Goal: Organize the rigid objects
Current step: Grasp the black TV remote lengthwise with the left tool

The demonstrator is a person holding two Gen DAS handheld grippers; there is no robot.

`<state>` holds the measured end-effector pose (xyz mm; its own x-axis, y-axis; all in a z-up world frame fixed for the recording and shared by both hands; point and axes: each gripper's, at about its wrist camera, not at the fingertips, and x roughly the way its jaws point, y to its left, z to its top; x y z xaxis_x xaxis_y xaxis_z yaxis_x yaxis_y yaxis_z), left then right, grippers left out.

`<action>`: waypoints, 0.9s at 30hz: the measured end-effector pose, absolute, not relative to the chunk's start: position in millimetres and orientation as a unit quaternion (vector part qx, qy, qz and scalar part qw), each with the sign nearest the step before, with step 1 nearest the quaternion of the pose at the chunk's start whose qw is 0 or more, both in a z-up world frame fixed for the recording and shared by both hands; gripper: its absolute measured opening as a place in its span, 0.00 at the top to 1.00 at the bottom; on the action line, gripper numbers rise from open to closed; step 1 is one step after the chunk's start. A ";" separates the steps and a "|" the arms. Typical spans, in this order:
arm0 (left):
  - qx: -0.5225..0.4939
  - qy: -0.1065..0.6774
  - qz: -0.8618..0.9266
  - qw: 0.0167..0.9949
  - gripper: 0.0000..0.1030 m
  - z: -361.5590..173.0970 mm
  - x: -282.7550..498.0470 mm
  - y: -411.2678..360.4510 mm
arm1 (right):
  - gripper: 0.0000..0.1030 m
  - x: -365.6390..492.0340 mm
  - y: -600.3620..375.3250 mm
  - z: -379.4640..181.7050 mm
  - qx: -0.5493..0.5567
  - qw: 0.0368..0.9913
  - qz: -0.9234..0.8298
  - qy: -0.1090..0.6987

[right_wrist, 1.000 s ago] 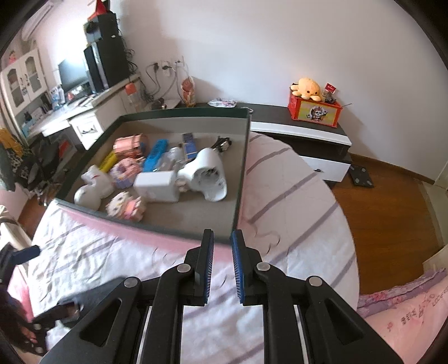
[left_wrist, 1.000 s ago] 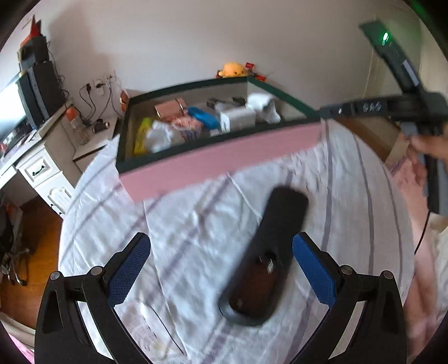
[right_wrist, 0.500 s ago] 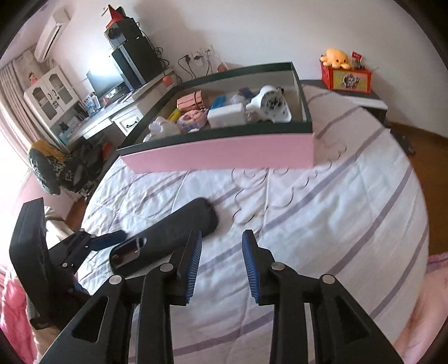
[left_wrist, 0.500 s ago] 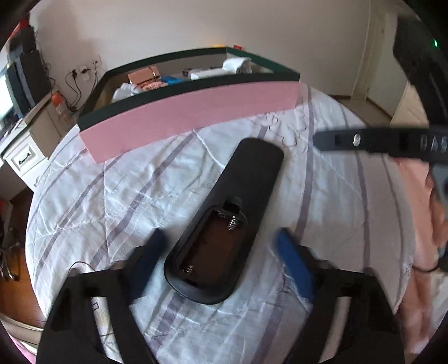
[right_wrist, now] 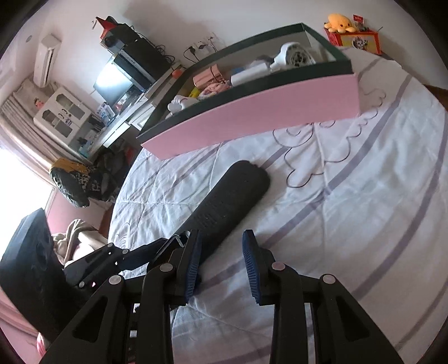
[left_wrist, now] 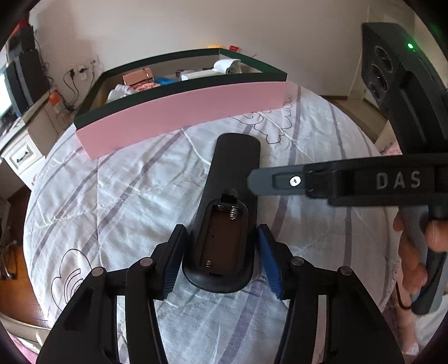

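A black remote control [left_wrist: 226,212] lies back up on the striped bedsheet, its battery bay open and empty. My left gripper [left_wrist: 220,228] straddles the remote's near end. Its jaws are closing, and the blue pads [left_wrist: 173,260] stand close to the remote's sides without clearly pressing on them. My right gripper [right_wrist: 221,233] hangs low beside the remote [right_wrist: 232,196], slightly open, with mostly sheet between its pads. One of its fingers [left_wrist: 280,182] reaches across the remote's middle. Behind stands the pink-fronted box [left_wrist: 182,117] with several items inside.
The box [right_wrist: 266,109] holds a white hair dryer [right_wrist: 294,56], a pink case and other small things. A desk with a monitor [right_wrist: 114,81] stands past the bed's left edge. A hand [left_wrist: 420,252] grips the right gripper's handle. A yellow plush [right_wrist: 340,22] sits at the wall.
The left gripper has come down over the remote's near end and its jaws have narrowed around it. The right gripper has dropped from facing the box to the remote and parted its jaws slightly.
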<state>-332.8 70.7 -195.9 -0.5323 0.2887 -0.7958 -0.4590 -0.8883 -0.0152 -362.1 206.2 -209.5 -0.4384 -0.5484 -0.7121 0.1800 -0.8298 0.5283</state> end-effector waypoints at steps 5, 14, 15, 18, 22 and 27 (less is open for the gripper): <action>-0.424 0.107 0.872 0.221 0.39 -198.0 -331.6 73.9 | 0.69 -366.0 204.5 -217.9 0.482 0.229 -0.814 -0.231; -0.420 0.104 0.875 0.217 0.37 -198.6 -334.1 72.3 | 0.67 -372.8 189.6 -210.1 0.480 0.255 -0.806 -0.235; -0.417 0.105 0.878 0.211 0.42 -198.5 -334.3 72.0 | 0.67 -373.8 185.9 -209.2 0.480 0.259 -0.804 -0.236; -0.413 0.100 0.884 0.193 0.61 -197.0 -336.4 67.3 | 0.67 -375.8 178.6 -204.8 0.478 0.265 -0.805 -0.231; -0.416 0.070 0.887 0.191 0.68 -195.0 -344.8 54.1 | 0.67 -377.4 178.3 -199.0 0.476 0.274 -0.803 -0.231; -0.421 0.062 0.887 0.178 0.77 -194.1 -352.6 49.0 | 0.66 -374.9 185.5 -189.6 0.471 0.252 -0.823 -0.194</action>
